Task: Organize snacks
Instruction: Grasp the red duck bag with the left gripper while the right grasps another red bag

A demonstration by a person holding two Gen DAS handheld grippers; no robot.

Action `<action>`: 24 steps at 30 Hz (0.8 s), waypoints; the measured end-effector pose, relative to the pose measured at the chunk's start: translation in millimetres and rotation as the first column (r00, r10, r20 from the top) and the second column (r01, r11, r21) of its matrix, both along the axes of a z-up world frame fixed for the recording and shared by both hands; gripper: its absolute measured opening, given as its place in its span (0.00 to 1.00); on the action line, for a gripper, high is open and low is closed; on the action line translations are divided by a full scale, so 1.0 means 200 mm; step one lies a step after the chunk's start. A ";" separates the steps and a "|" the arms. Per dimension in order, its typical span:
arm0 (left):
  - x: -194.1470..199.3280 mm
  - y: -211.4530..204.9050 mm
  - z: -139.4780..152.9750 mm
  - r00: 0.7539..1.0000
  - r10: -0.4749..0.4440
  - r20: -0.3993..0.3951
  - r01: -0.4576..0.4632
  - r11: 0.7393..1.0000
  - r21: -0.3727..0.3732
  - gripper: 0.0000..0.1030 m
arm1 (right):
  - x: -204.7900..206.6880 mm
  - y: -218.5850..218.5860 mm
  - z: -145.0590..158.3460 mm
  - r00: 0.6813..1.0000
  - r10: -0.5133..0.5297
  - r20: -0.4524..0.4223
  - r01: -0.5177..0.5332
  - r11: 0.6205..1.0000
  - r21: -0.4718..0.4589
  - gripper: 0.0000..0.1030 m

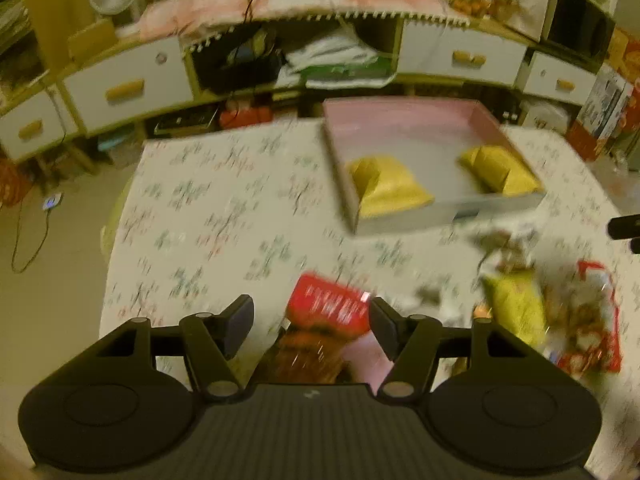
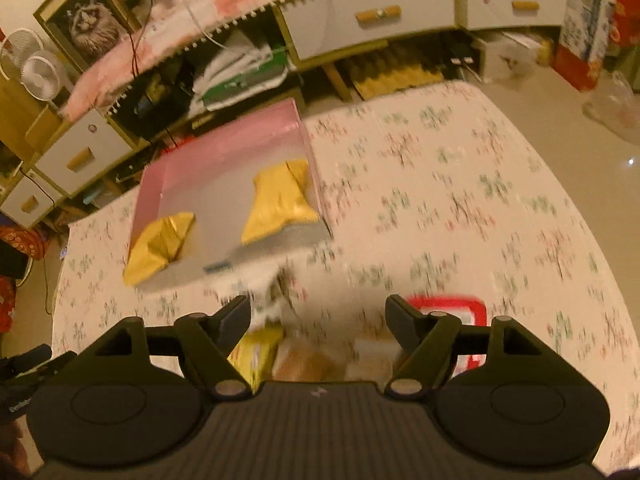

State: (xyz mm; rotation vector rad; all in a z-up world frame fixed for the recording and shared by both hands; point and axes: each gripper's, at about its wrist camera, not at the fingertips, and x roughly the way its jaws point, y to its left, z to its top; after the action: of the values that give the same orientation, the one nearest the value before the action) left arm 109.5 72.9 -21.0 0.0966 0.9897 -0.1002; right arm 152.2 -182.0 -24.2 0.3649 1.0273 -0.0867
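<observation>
With two yellow foil packets (image 1: 390, 190) already in the shallow pink-walled cardboard box (image 1: 404, 114), both the left hand-held gripper (image 1: 312, 320) and right hand-held gripper (image 2: 318, 322) hang spread and empty over loose snacks nearer than the box on the floral tabletop (image 1: 208, 216), so centre the left one's jaws on the red packet (image 1: 328, 306) before closing.

Warm dim light falls on a pale floor (image 2: 560, 128), a low cabinet (image 1: 128, 88) with white drawers and wooden handles, two fans (image 2: 36, 68) and a framed picture (image 2: 88, 28) behind.
</observation>
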 end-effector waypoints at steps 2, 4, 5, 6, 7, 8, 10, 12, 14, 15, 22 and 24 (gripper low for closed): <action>-0.02 0.03 -0.05 1.000 0.013 -0.028 -0.013 1.000 0.012 0.68 | -0.04 0.00 -0.02 1.000 -0.008 -0.010 0.008 1.000 -0.004 0.72; -0.04 0.05 -0.10 0.998 0.008 -0.059 -0.007 1.000 0.022 0.68 | -0.07 -0.02 -0.05 0.999 -0.031 -0.020 0.030 1.000 -0.007 0.72; -0.06 0.06 -0.13 0.997 -0.002 -0.077 0.005 0.999 0.033 0.69 | -0.08 -0.03 -0.07 0.999 -0.039 -0.026 0.039 0.999 -0.004 0.72; -0.07 0.06 -0.16 0.995 -0.012 -0.095 0.017 0.999 0.050 0.69 | -0.09 -0.04 -0.09 0.998 -0.044 -0.033 0.044 0.999 0.003 0.73; -0.08 0.05 -0.19 0.993 -0.025 -0.115 0.034 0.997 0.069 0.69 | -0.10 -0.05 -0.11 0.998 -0.044 -0.039 0.044 0.999 0.007 0.74; -0.09 0.05 -0.22 0.990 -0.044 -0.132 0.055 0.995 0.085 0.69 | -0.10 -0.06 -0.12 0.998 -0.044 -0.047 0.045 0.999 0.006 0.75; -0.10 0.04 -0.25 0.986 -0.075 -0.148 0.090 0.991 0.098 0.74 | -0.11 -0.07 -0.15 0.997 -0.039 -0.062 0.039 0.999 -0.005 0.76; -0.11 0.03 -0.27 0.983 -0.097 -0.153 0.114 0.988 0.103 0.82 | -0.12 -0.09 -0.18 0.996 -0.040 -0.079 0.040 0.999 0.000 0.78; -0.11 0.01 -0.29 0.979 -0.119 -0.165 0.139 0.984 0.115 0.86 | -0.13 -0.11 -0.21 0.993 -0.048 -0.107 0.048 0.999 -0.004 0.79; -0.10 0.01 -0.30 0.977 -0.124 -0.171 0.145 0.983 0.114 0.87 | -0.13 -0.11 -0.22 0.992 -0.052 -0.119 0.051 0.999 -0.013 0.79; -0.07 0.02 -0.35 0.970 -0.117 -0.213 0.139 0.986 0.090 0.93 | -0.15 -0.17 -0.30 0.982 -0.077 -0.171 0.071 0.996 -0.045 0.82; -0.07 0.01 -0.38 0.966 -0.125 -0.226 0.151 0.983 0.104 0.93 | -0.15 -0.18 -0.32 0.979 -0.092 -0.182 0.080 0.994 -0.070 0.82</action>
State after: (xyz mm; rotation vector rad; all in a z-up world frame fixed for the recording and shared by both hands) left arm 95.2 74.6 -96.6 0.2700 1.2093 -0.1821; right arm 121.5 -218.1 -87.6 0.3488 1.1900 -0.2338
